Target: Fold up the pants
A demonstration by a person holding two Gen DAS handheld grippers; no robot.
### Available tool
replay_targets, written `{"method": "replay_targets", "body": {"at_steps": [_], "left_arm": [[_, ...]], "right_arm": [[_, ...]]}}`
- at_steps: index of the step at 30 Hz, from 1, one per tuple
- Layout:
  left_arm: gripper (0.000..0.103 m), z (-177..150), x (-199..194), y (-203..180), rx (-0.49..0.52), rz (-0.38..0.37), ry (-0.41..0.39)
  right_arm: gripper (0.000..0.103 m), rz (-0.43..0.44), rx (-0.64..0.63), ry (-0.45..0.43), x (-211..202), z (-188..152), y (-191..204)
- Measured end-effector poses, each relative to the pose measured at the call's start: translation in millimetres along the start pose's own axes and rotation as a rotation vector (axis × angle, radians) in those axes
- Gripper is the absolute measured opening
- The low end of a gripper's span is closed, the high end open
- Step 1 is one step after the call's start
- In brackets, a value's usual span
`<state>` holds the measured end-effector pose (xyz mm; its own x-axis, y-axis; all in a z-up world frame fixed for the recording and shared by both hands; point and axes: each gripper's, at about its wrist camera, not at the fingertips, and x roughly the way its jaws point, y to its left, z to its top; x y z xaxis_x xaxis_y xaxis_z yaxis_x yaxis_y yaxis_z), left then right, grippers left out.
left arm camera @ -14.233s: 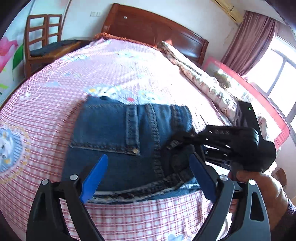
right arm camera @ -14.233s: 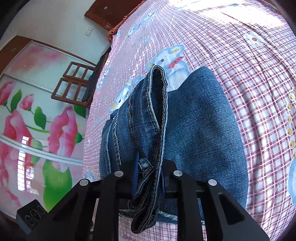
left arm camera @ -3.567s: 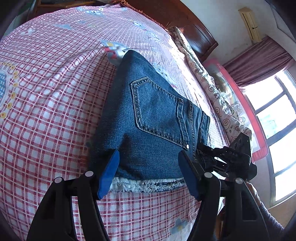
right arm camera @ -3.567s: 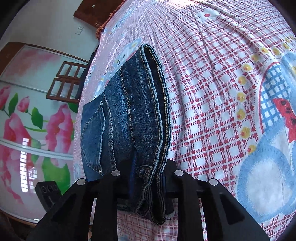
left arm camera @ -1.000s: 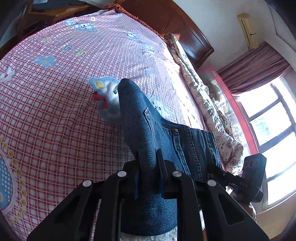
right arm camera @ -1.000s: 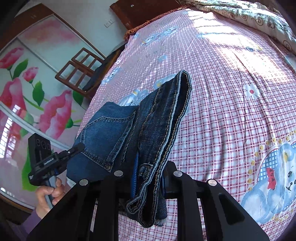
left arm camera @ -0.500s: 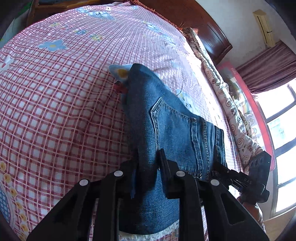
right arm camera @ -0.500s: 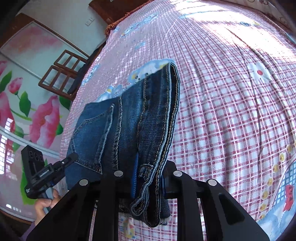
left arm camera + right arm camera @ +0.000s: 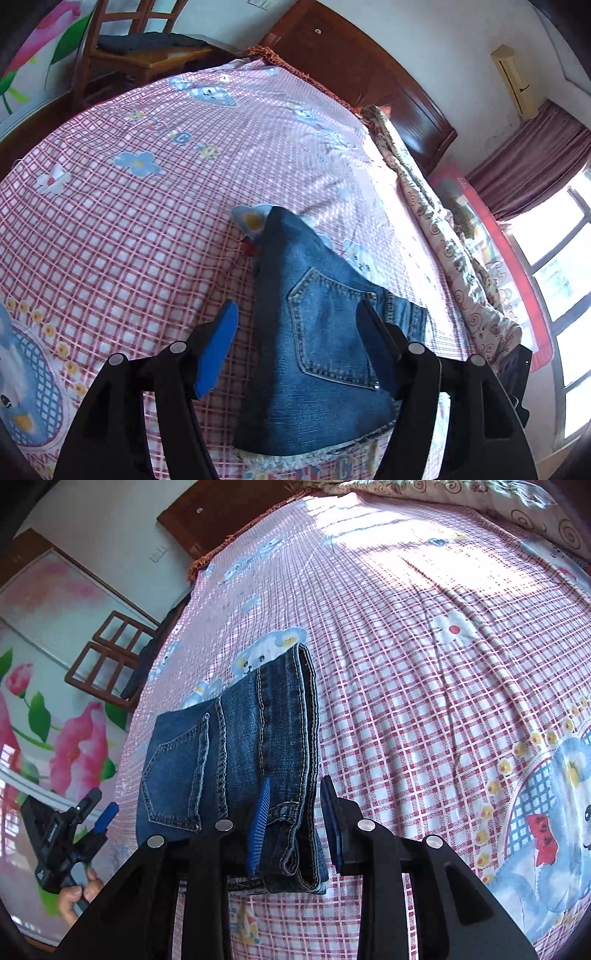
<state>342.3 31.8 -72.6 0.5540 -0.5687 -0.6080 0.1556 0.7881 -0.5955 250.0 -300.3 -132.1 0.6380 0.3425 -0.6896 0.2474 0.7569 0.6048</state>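
Note:
The blue jeans (image 9: 325,354) lie folded into a compact stack on the pink checked bed sheet (image 9: 129,229), back pocket up. In the right wrist view the jeans (image 9: 240,760) show the waistband edge toward me. My left gripper (image 9: 299,350) is open, its blue pads either side of the stack's near end without holding it. My right gripper (image 9: 295,823) is open around the waistband end, its pads apart from the denim. The left gripper also shows in the right wrist view (image 9: 88,819).
A wooden headboard (image 9: 354,70) stands at the far end of the bed. A rolled floral quilt (image 9: 450,258) lies along the right side. A wooden chair (image 9: 140,51) stands past the far left corner. A window with curtains (image 9: 554,236) is on the right.
Both grippers held the folded jeans lifted half a second ago. Now both have opened and let go, and the jeans lie flat on the sheet.

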Motion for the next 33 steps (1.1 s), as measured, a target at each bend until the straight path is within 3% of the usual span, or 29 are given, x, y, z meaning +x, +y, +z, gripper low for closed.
{"method": "replay_targets", "body": {"at_steps": [3, 7, 11, 12, 14, 15, 19, 22, 26, 29, 33], "left_arm": [[0.07, -1.3, 16.0, -18.2, 0.043, -0.055, 0.061], [0.07, -13.6, 49.1, -21.1, 0.054, 0.009, 0.15], [0.07, -21.9, 60.1, -8.6, 0.028, 0.019, 0.161], [0.07, -23.4, 61.8, -6.9, 0.029, 0.022, 0.161], [0.07, -27.5, 63.9, -3.2, 0.031, 0.015, 0.16], [0.07, -28.5, 64.6, -3.2, 0.028, 0.012, 0.156], [0.07, -30.3, 59.7, -18.2, 0.06, 0.071, 0.164], [0.071, -32.6, 44.0, -31.0, 0.067, 0.101, 0.156], [0.074, -48.2, 27.4, -39.2, 0.084, 0.105, 0.17], [0.074, -61.4, 27.1, -37.8, 0.106, 0.128, 0.182], [0.075, -65.9, 38.4, -33.2, 0.124, 0.143, 0.197]], "right_arm": [[0.027, 0.118, 0.0, 0.026, 7.5, 5.7, 19.7], [0.027, 0.206, -0.013, 0.043, 25.2, 13.6, 41.5], [0.027, 0.146, 0.083, 0.135, 61.8, 10.0, 17.5], [0.022, 0.116, 0.099, 0.143, 68.7, 5.0, 6.0], [0.004, 0.168, 0.151, 0.117, 69.0, -2.9, -13.1], [0.0, 0.178, 0.176, 0.118, 66.9, -4.8, -17.7], [0.0, 0.165, 0.12, 0.105, 42.9, -9.7, -2.7], [0.0, 0.225, 0.098, 0.088, 21.8, -21.2, 7.2], [0.0, 0.246, 0.068, 0.14, 16.8, -44.6, 10.3], [0.0, 0.21, 0.115, 0.171, 28.8, -57.1, -3.8], [0.0, 0.281, 0.211, 0.178, 41.1, -66.6, -22.7]]}}
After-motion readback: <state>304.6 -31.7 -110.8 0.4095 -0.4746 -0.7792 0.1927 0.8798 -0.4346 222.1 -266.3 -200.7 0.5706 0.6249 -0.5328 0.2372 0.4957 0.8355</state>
